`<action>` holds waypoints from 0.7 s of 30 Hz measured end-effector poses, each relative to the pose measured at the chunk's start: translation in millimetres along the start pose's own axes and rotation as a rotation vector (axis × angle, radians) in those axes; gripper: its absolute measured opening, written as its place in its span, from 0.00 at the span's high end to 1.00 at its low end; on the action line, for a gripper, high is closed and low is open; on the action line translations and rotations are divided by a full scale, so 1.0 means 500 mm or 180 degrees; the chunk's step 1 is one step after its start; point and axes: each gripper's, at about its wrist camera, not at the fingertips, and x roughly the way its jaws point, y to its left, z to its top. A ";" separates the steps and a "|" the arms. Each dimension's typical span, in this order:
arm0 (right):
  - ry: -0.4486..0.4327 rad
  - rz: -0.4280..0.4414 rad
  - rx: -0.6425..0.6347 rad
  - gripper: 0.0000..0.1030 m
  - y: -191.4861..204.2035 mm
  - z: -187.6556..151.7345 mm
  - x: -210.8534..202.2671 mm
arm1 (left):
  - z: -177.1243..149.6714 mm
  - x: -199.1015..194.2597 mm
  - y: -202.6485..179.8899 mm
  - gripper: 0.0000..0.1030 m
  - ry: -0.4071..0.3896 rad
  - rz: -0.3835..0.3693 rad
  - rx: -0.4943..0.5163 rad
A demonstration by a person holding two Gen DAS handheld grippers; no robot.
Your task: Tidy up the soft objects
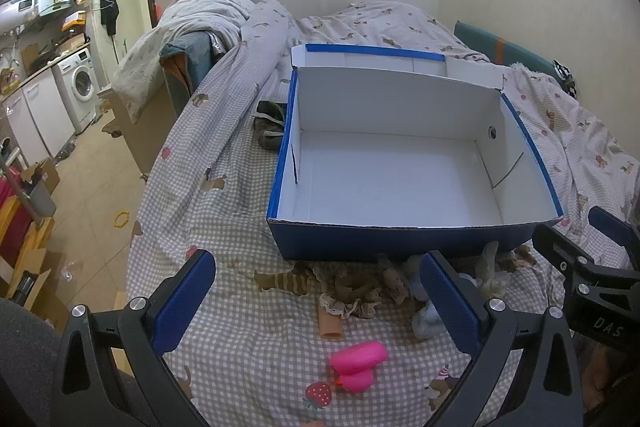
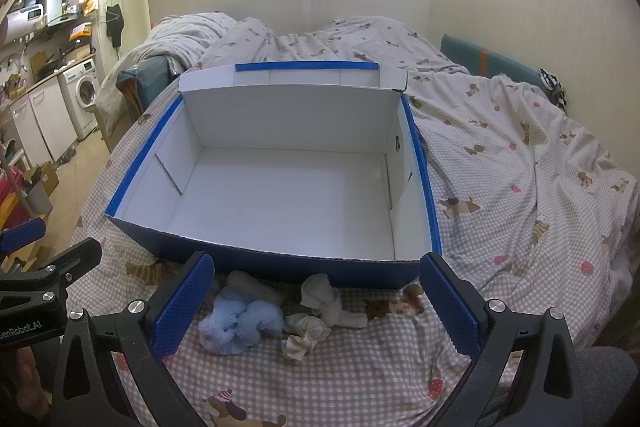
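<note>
Fingers of the left gripper (image 1: 316,307) and right gripper (image 2: 316,307) spread wide, holding nothing. Between the right's lie a pale blue sock (image 2: 239,327) and white socks (image 2: 328,301); beyond, touching them, the open blue box (image 2: 280,259), long axis across the bed (image 2: 540,187).
</note>
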 end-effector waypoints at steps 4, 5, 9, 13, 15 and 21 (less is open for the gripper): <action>-0.0001 -0.0001 0.0000 0.00 0.000 0.000 0.000 | 0.000 -0.001 -0.001 0.01 0.0000 0.0003 0.0001; 0.0000 -0.0001 0.0000 0.00 0.000 0.000 0.000 | 0.001 -0.001 -0.001 0.01 -0.0003 0.0004 -0.0001; -0.0001 -0.0001 -0.0003 0.00 0.000 0.000 0.000 | 0.004 -0.001 -0.005 0.01 -0.0010 0.0016 -0.0002; -0.0001 -0.0003 -0.0002 0.00 0.000 0.000 0.000 | 0.006 -0.005 -0.011 0.01 -0.0005 -0.0007 0.0018; -0.0001 -0.0002 -0.0002 0.00 0.000 0.000 0.000 | 0.008 -0.005 -0.011 0.01 -0.0005 -0.0016 0.0019; 0.0000 -0.0003 -0.0006 0.00 0.001 0.000 0.000 | 0.008 -0.005 -0.010 0.01 -0.0003 -0.0019 0.0016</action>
